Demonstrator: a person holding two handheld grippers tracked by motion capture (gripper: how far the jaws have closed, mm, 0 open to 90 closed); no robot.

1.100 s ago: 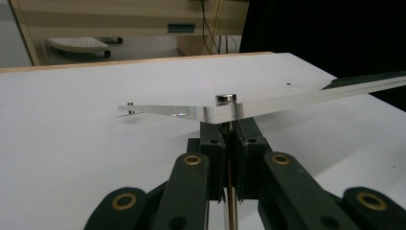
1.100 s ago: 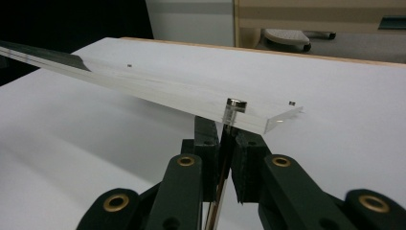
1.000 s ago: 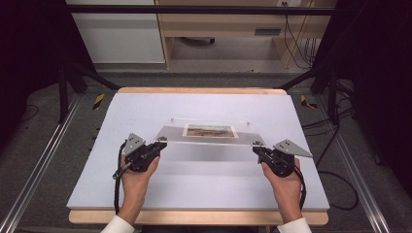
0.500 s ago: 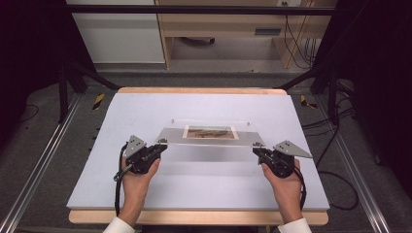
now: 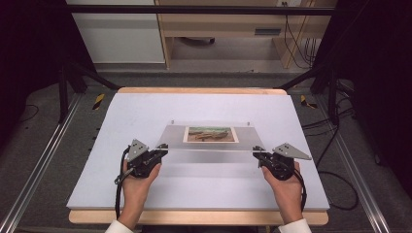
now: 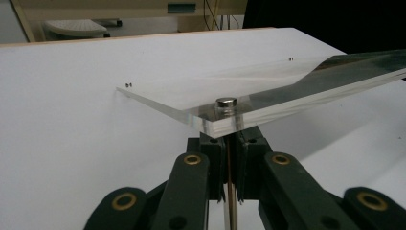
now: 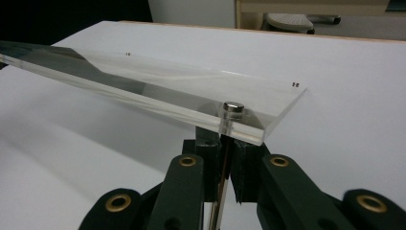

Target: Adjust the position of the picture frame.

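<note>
Clear acrylic frame held at both near corners

The acrylic frame [image 5: 210, 136] ran left to right across the white table [image 5: 145, 111], near edge raised; left gripper [image 5: 163, 147] and right gripper [image 5: 256, 150] were each clamped on a thin metal leg under its corner bolts.

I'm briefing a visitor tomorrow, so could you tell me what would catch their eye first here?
Probably the clear plastic frame with a small landscape picture, raised at mid-table over the white mat. Then the left hand-held gripper and right hand-held gripper, each shut on a slim metal leg under a near corner.
</note>
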